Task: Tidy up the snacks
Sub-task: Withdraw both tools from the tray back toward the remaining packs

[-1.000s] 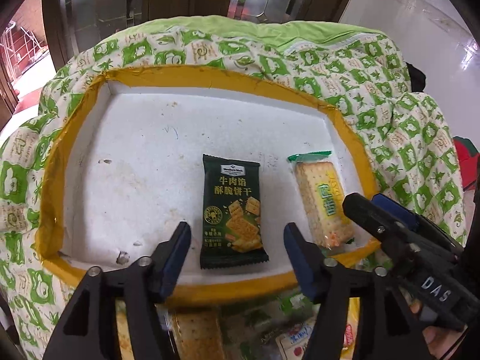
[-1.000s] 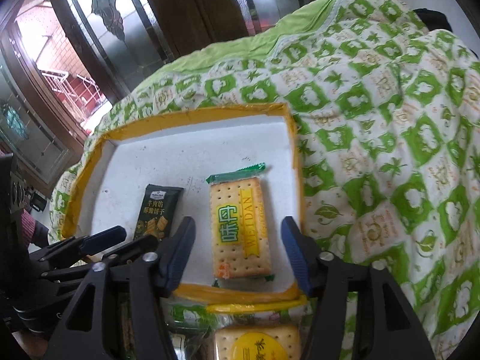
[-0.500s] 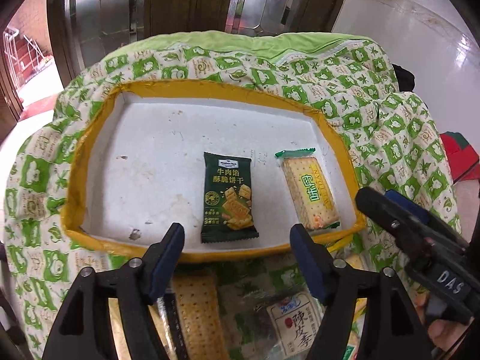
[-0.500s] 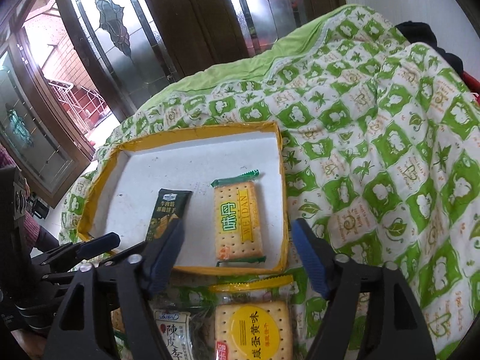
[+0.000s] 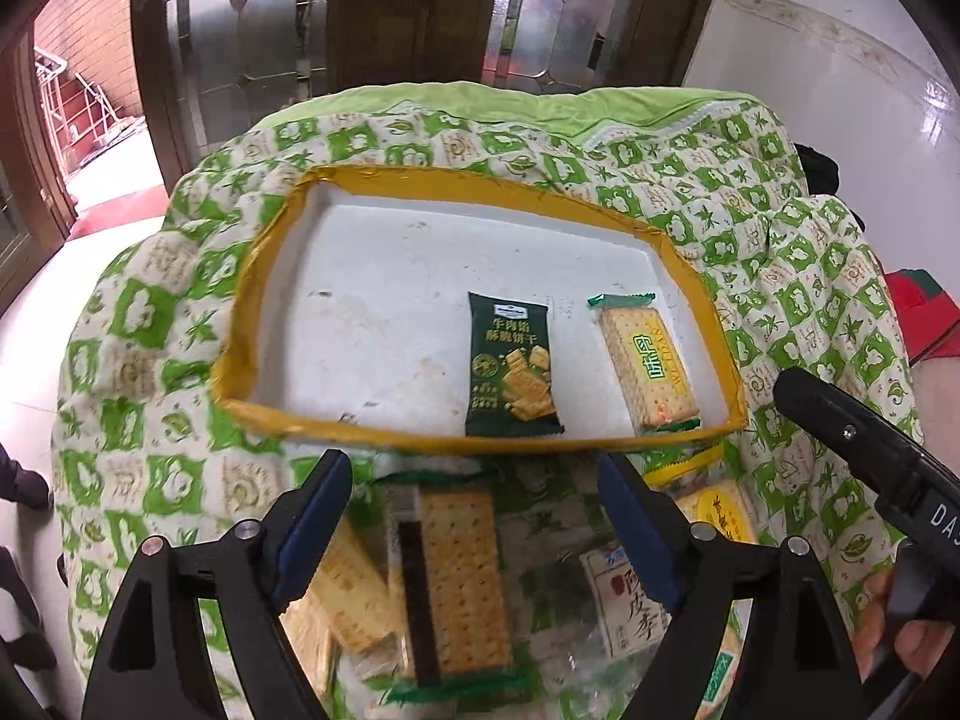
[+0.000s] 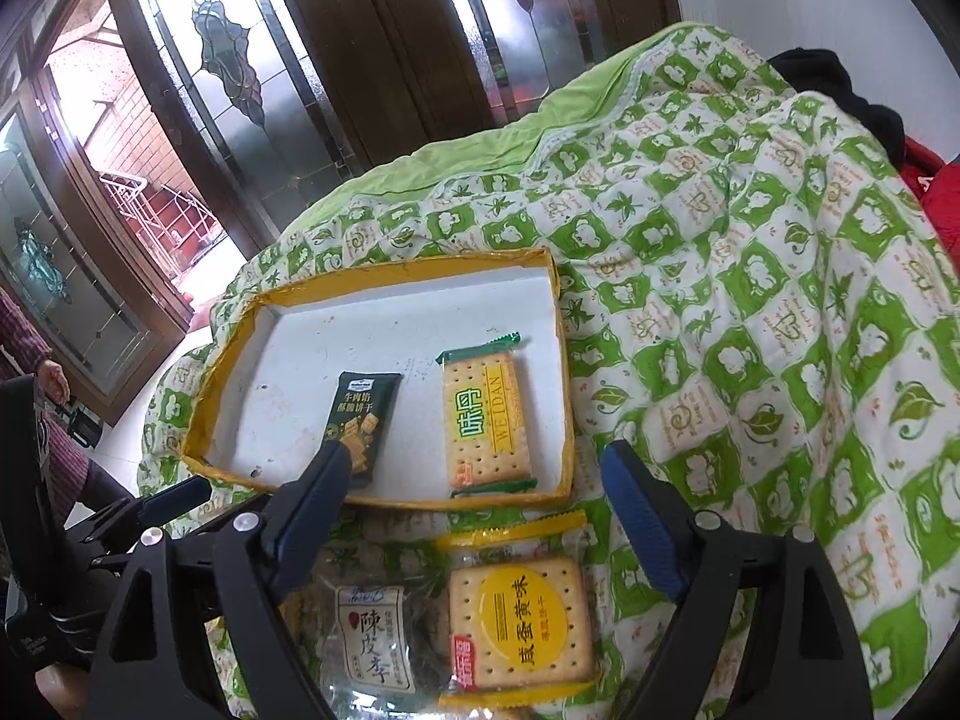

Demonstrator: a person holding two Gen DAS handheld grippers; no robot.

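A white tray with a yellow rim (image 5: pixel 480 438) (image 6: pixel 384 501) lies on a green-patterned quilt. Inside it rest a dark green biscuit packet (image 5: pixel 510 366) (image 6: pixel 363 414) and a clear cracker pack with a green label (image 5: pixel 648 369) (image 6: pixel 486 420). My left gripper (image 5: pixel 477 522) hovers over loose packs in front of the tray; its jaws are opening, with nothing pressed between them. A cracker pack (image 5: pixel 462 576) lies below it. My right gripper (image 6: pixel 474 510) hangs above a yellow-labelled cracker pack (image 6: pixel 519 621) and a plum packet (image 6: pixel 375 636); its jaws are opening and hold nothing.
The quilt (image 6: pixel 750 300) slopes away to the right. Wooden and glass doors (image 5: pixel 408 12) stand behind. A red item (image 5: pixel 918 312) sits at the right edge. A person's sleeve and hand (image 6: pixel 42 366) show at the far left.
Both grippers have drawn back and upward from the tray and opened wider. The two packs stay lying in the tray, and loose packs in front have come into view.
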